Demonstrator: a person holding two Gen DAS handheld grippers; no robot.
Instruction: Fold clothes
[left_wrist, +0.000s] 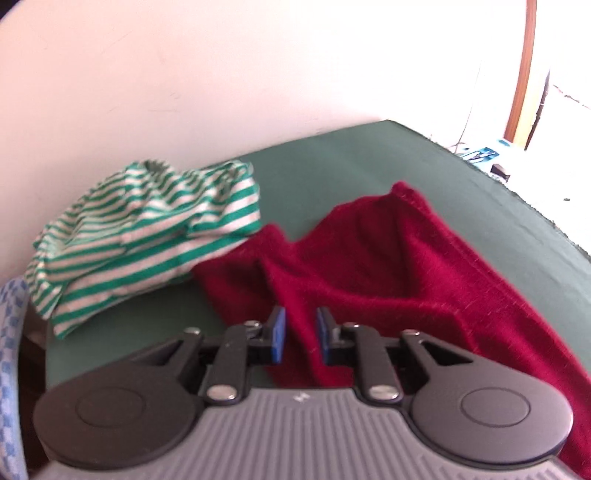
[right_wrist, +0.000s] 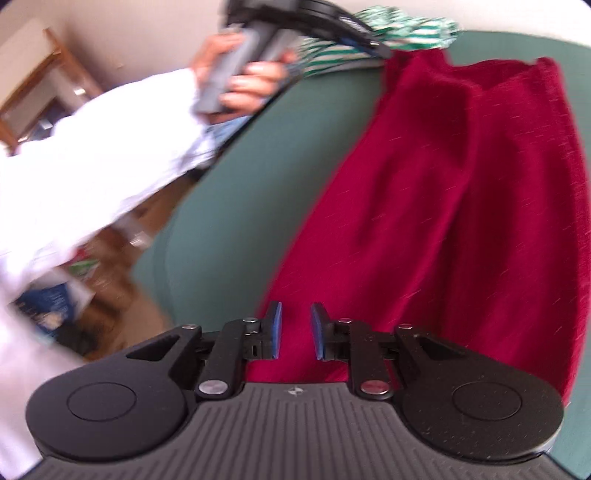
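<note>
Both the left gripper (left_wrist: 300, 334) and right gripper (right_wrist: 295, 330) hover with jaws parted, gripping nothing, over the red garment (left_wrist: 388, 258) spread rumpled on the green bench (left_wrist: 332, 162). Beyond it lies a crumpled green-striped garment (left_wrist: 147, 229), just touching the red one.

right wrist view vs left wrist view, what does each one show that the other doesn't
Only the right wrist view shows the person: a hand gripping the left gripper's handle and a white sleeve, plus blurred clutter on the floor beyond the table edge.

Only the left wrist view shows a blue checked cloth at its left edge and the striped garment nearly whole, lying bunched beside the red one.

Both show the red garment spread on the green table cover, with the left gripper and right gripper each open over it.
</note>
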